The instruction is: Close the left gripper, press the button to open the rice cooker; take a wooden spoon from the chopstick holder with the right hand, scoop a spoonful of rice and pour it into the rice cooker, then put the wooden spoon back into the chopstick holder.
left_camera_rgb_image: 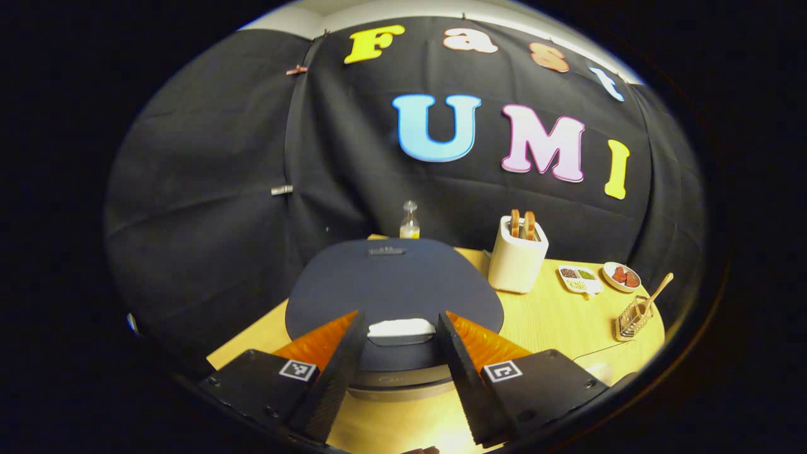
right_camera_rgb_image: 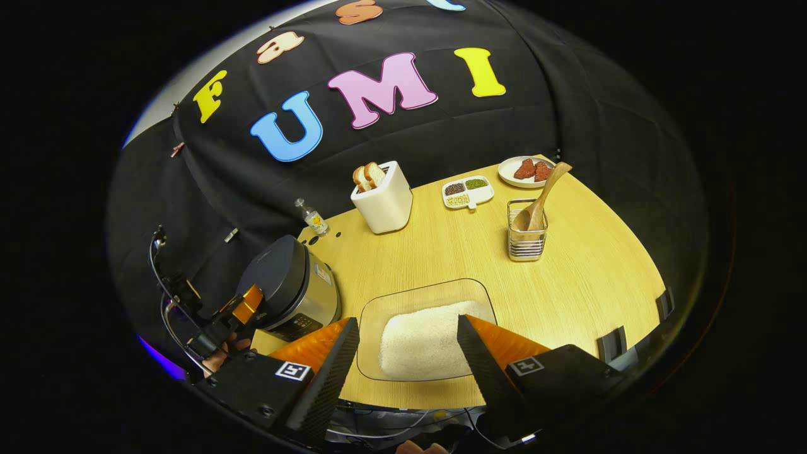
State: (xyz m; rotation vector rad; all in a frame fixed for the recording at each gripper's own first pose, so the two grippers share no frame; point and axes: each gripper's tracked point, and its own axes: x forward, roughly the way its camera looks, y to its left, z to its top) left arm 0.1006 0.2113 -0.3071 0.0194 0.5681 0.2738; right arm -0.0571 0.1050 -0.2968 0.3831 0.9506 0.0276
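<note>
Dark round-lidded rice cooker sits closed on the pale wooden table, its white button between the wide-open, empty left gripper, while in the right gripper view the right gripper, also agape and empty, hovers over a clear tray of white rice, the wooden spoon standing in the wire chopstick holder.

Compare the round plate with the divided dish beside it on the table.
The round plate is a circle with a single well holding red pieces; the divided dish is a rounded rectangle split into compartments that hold dark, green and pale bits. The round plate sits nearer the table's far edge, while the divided dish lies closer to the toaster. Both are white, shallow and flat on the wooden table.
</note>
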